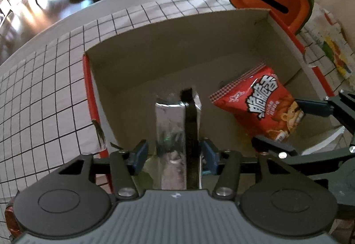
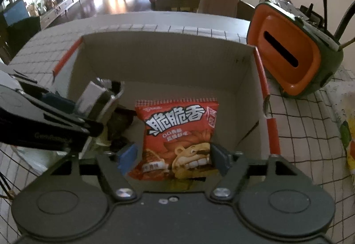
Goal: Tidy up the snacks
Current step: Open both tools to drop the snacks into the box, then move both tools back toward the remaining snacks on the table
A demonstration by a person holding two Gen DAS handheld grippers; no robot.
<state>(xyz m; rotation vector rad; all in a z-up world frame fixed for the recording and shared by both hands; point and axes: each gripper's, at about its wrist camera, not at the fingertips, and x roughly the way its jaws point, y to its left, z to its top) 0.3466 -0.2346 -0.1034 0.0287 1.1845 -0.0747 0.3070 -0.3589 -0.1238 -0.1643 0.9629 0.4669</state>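
Open brown cardboard box at frame centre, left gripper fingers released around silver foil pack, right gripper fingers released around red snack bag.

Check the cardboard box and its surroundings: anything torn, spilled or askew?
The cardboard box has a torn red edge strip on its right rim, and a similar ragged tear at its left near corner. Nothing looks spilled. The red snack bag sits tilted but intact.
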